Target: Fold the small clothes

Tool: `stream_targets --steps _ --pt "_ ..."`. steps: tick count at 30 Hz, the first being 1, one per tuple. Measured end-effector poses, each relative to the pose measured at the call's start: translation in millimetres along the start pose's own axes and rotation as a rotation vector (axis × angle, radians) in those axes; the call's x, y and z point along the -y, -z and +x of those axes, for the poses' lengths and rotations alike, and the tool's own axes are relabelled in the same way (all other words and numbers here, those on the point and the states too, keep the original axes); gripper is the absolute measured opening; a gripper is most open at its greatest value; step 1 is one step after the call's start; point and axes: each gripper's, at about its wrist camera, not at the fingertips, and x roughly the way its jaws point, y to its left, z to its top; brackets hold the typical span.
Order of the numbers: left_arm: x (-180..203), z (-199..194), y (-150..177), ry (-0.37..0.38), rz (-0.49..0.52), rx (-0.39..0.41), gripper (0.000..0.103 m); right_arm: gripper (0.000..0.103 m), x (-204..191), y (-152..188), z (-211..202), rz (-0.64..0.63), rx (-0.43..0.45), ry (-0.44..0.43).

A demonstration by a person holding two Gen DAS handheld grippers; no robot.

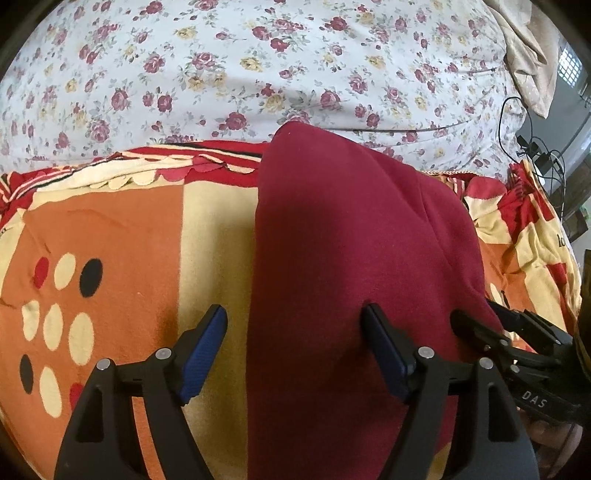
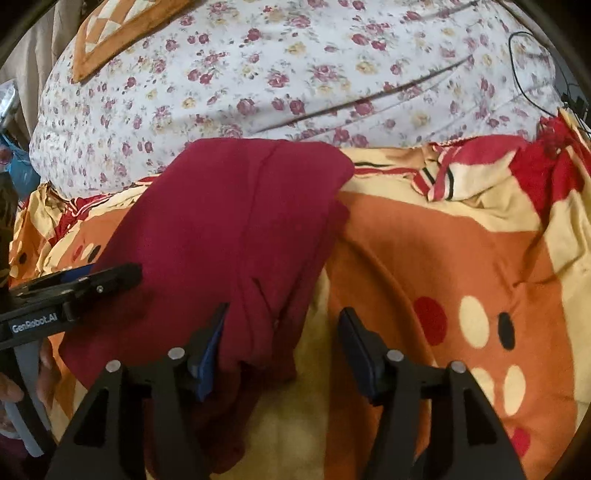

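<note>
A dark red garment [image 1: 343, 251] lies folded lengthwise on an orange, cream and red blanket [image 1: 122, 236]; it also shows in the right wrist view [image 2: 229, 229]. My left gripper [image 1: 295, 317] is open, its jaws straddling the garment's near left edge. My right gripper [image 2: 284, 317] is open over the garment's near right edge, its left finger [image 2: 210, 350] against the cloth. The right gripper shows in the left wrist view [image 1: 517, 343], and the left gripper shows in the right wrist view [image 2: 74, 291], both low beside the garment.
A white floral sheet [image 1: 258, 66] covers the bed beyond the blanket. A beige cloth [image 1: 528, 48] lies at the far right. Black cables [image 1: 532, 140] hang at the right edge. An orange patterned cushion [image 2: 118, 33] sits at the far left.
</note>
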Motion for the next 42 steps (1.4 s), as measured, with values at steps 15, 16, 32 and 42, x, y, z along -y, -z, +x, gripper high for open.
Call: stream_targets --steps 15,16,32,42 --pt "-6.2 2.0 -9.4 0.066 0.02 -0.033 0.071 0.081 10.8 -14.0 4.1 0.115 0.033 -0.103" --pt "-8.4 2.9 -11.5 0.081 0.022 -0.037 0.071 0.081 12.1 -13.8 7.3 0.121 0.03 -0.113" --pt "-18.3 28.2 -18.0 0.256 -0.009 -0.111 0.06 0.07 15.4 -24.1 49.5 0.187 0.049 -0.25" --pt "-19.5 -47.4 3.4 0.218 0.052 -0.029 0.037 0.042 -18.4 -28.0 -6.1 0.112 0.079 -0.328"
